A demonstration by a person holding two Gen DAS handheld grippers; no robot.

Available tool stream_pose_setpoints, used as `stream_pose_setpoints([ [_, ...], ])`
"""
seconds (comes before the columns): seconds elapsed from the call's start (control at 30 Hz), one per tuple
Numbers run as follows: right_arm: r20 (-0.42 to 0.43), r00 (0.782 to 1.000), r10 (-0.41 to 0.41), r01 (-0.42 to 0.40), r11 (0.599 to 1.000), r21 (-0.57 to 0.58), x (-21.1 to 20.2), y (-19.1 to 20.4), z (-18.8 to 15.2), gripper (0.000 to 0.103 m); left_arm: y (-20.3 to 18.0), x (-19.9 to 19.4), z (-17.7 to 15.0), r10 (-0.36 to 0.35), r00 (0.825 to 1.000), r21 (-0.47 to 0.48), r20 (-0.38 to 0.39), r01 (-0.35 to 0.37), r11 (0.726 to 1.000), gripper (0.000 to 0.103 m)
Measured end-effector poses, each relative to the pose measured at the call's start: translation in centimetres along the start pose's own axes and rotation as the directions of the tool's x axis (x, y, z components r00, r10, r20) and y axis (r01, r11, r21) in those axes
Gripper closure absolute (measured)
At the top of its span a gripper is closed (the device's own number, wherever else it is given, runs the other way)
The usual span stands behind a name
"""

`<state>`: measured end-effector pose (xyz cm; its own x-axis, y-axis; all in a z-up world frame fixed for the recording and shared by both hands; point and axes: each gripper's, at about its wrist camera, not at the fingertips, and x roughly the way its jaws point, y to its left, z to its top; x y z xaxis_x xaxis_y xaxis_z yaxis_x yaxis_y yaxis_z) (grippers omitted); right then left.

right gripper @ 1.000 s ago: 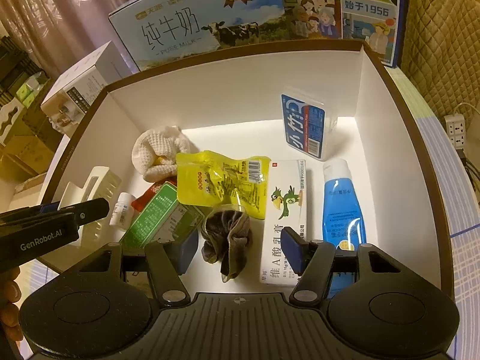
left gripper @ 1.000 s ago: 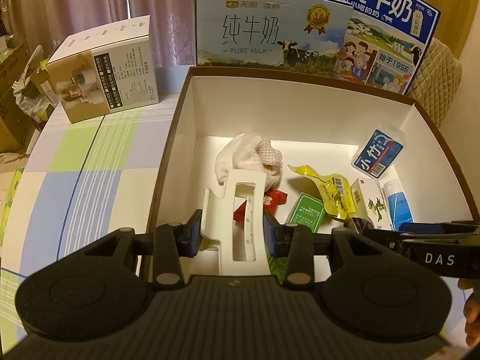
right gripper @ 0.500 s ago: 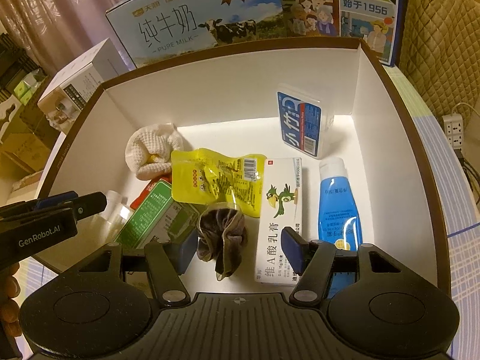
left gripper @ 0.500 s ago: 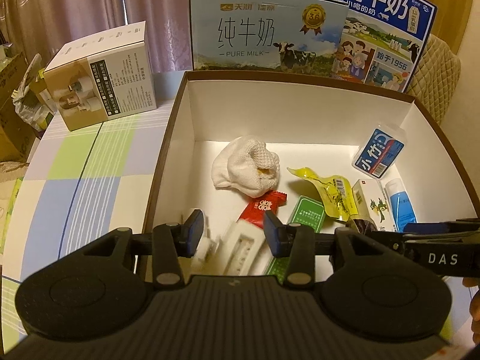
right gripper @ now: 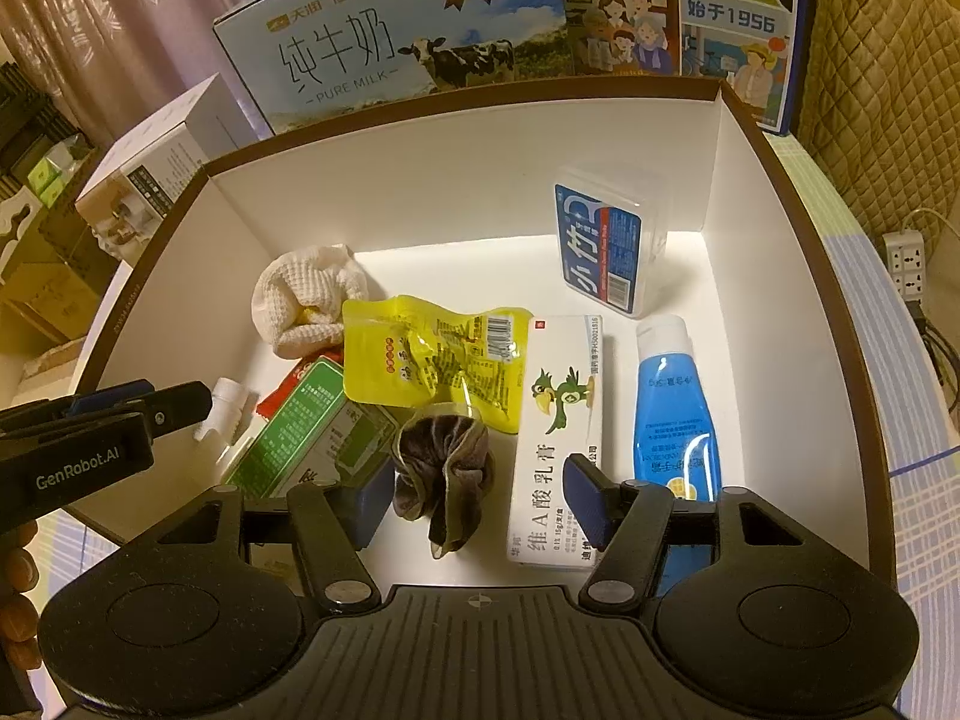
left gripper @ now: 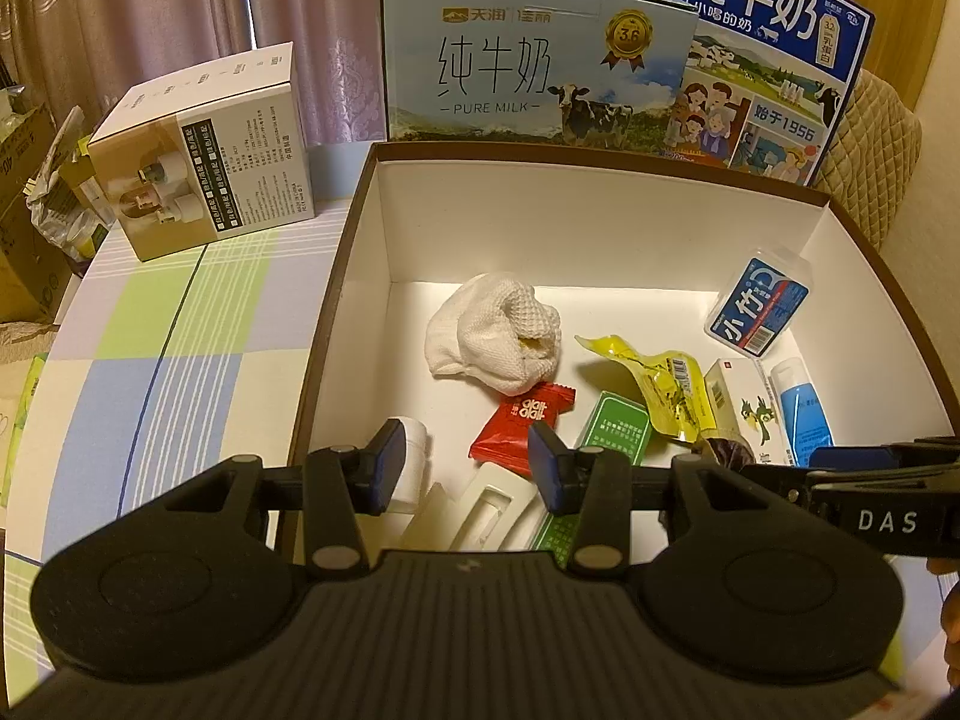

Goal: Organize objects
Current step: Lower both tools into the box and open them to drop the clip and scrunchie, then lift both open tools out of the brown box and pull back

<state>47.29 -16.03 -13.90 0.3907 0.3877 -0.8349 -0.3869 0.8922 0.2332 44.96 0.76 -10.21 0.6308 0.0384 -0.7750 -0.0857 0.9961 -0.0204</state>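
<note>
A brown-rimmed white box (left gripper: 336, 276) (right gripper: 780, 156) holds several items. My left gripper (left gripper: 459, 468) is open and empty above its near left corner. Below it lies a white plastic holder (left gripper: 489, 510), flat on the box floor beside a small white bottle (left gripper: 411, 462). The box also holds a white cloth (left gripper: 498, 342), a red packet (left gripper: 525, 423), a green box (right gripper: 306, 426), a yellow pouch (right gripper: 432, 354), a white ointment box (right gripper: 558, 438), a blue tube (right gripper: 675, 414) and a floss case (right gripper: 600, 246). My right gripper (right gripper: 474, 498) is open over a dark scrunchie (right gripper: 444, 468).
Two milk cartons (left gripper: 528, 66) (left gripper: 768, 54) stand behind the box. A white and tan carton (left gripper: 204, 150) stands on the checked tablecloth (left gripper: 150, 348) to the left. A quilted chair back (right gripper: 882, 60) and a power strip (right gripper: 906, 258) are at the right.
My left gripper opened and let go of the white plastic holder, which fell flat into the box by the white bottle. My right gripper stayed open over the scrunchie.
</note>
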Motion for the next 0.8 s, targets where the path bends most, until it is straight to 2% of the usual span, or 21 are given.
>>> stream_pose_setpoints([
  [0.2,0.015,1.000,0.000,0.000,1.000,-0.005,-0.8,-0.1,0.1,0.043,0.1,-0.2,0.0,0.003,1.000,-0.005,0.001,-0.003,1.000,0.058],
  [0.3,0.045,0.999,0.003,-0.003,1.000,-0.009,-1.7,-0.2,0.3,0.038,0.3,-0.6,0.0,0.008,1.000,-0.007,0.012,-0.008,1.000,0.055],
  [0.37,0.074,0.997,0.001,-0.001,1.000,-0.007,-2.6,-0.3,0.5,0.034,0.4,-1.1,0.1,0.001,1.000,-0.015,0.025,-0.001,1.000,0.052],
  [0.43,0.111,0.994,0.001,0.000,1.000,-0.005,-3.7,-0.3,0.7,0.031,0.5,-1.7,0.2,-0.015,0.999,-0.025,0.043,0.016,1.000,0.044],
  [0.5,0.158,0.987,0.004,-0.004,1.000,-0.002,-5.2,-0.1,0.8,0.030,0.6,-2.6,0.3,-0.027,0.998,-0.027,0.064,0.029,0.999,0.040],
  [0.6,0.231,0.973,0.011,-0.010,1.000,-0.006,-7.8,0.5,0.8,0.027,0.6,-4.2,0.5,-0.042,0.994,-0.034,0.096,0.046,0.998,0.027],
  [0.67,0.273,0.962,0.025,-0.021,1.000,-0.019,-9.6,1.0,0.6,0.026,0.6,-5.5,0.6,-0.056,0.991,-0.037,0.121,0.061,0.997,0.023],
  [0.73,0.304,0.952,0.040,-0.033,0.999,-0.029,-11.1,1.6,0.4,0.025,0.6,-6.8,0.6,-0.066,0.988,-0.034,0.138,0.072,0.997,0.014],
  [0.8,0.331,0.942,0.052,-0.043,0.998,-0.035,-12.3,2.2,-0.1,0.025,0.4,-8.2,0.5,-0.065,0.985,-0.027,0.159,0.070,0.997,0.013],
])
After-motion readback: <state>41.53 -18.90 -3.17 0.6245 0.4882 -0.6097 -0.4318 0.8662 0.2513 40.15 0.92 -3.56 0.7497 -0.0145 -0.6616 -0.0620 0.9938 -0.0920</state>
